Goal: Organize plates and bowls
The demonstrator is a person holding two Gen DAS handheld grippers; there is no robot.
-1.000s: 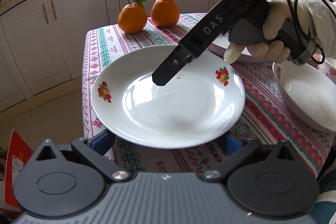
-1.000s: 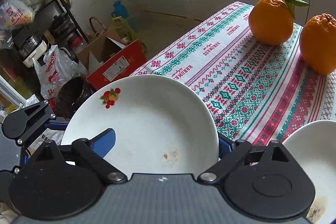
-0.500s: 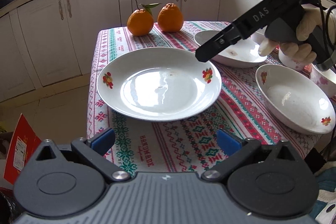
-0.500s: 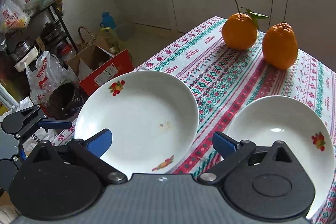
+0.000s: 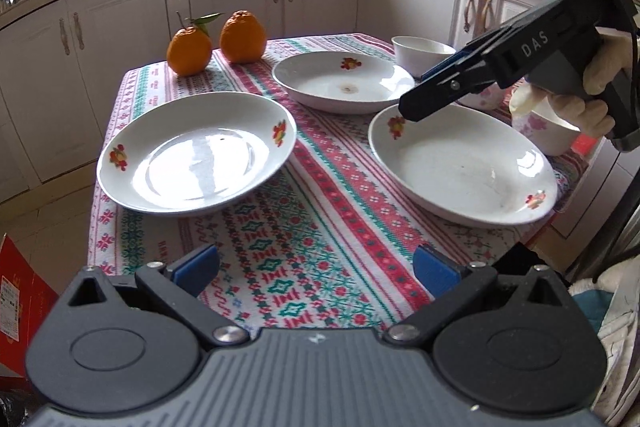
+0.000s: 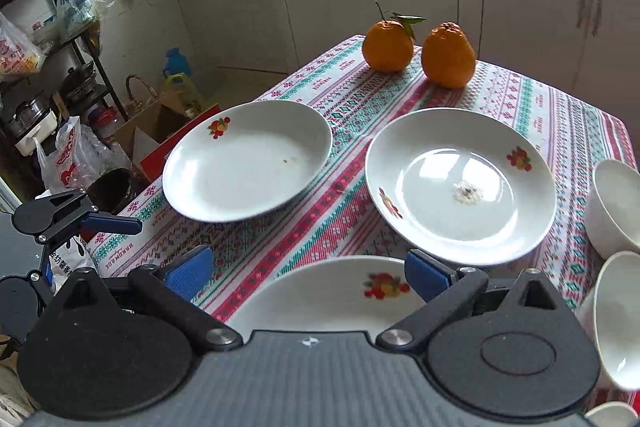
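1. Left tongs: jaws spread wide, nothing between the blue pads; they hang over the near edge of the patterned tablecloth that covers the counter.
2. Right tongs: jaws spread wide and have just been opening; no pad presses on anything. They hover above the rim of the near-right plate, held by a gloved hand.
3. Left plate: flat on the cloth at the counter's left edge, fruit decals on its rim, apart from both tongs.
4. Far plate: behind the other two, with a brown spot at its centre.
5. White bowl: just beside the far plate, on its right. A second bowl sits near the right edge of the counter.
6. Two oranges: side by side at the far left corner of the cloth, one with stem and leaf.
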